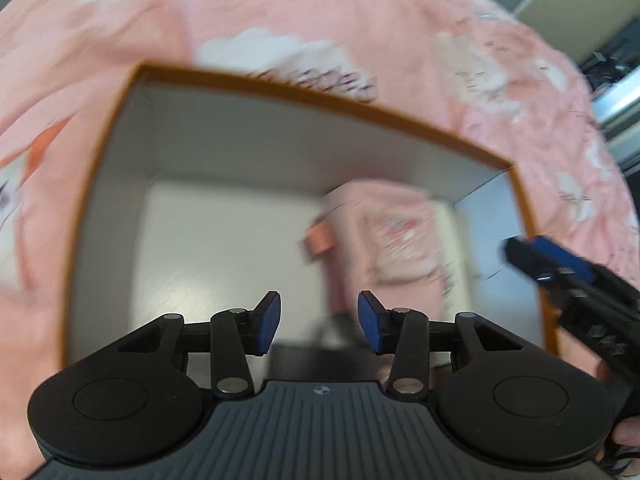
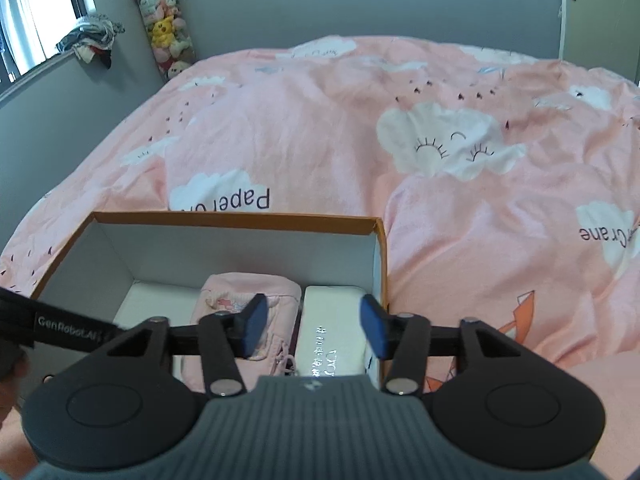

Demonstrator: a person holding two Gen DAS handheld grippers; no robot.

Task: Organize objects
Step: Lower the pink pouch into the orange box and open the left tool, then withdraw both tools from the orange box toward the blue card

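Box (image 2: pixel 240 222), orange-rimmed, white inside, is set on pink bedspread (image 2: pixel 320 120); pink pouch (image 2: pixel 224 304) and white case (image 2: pixel 332 320) are lodged side by side against its right wall, the left floor being bare. Left gripper (image 1: pixel 319 322) is angled steeply down over the interior, jaws parted, nothing between. Right gripper (image 2: pixel 314 326) is held above the pouch and case, jaws likewise apart and empty.

Pink cloud-print bed (image 2: pixel 320 128) under an orange-rimmed box (image 2: pixel 240 222).
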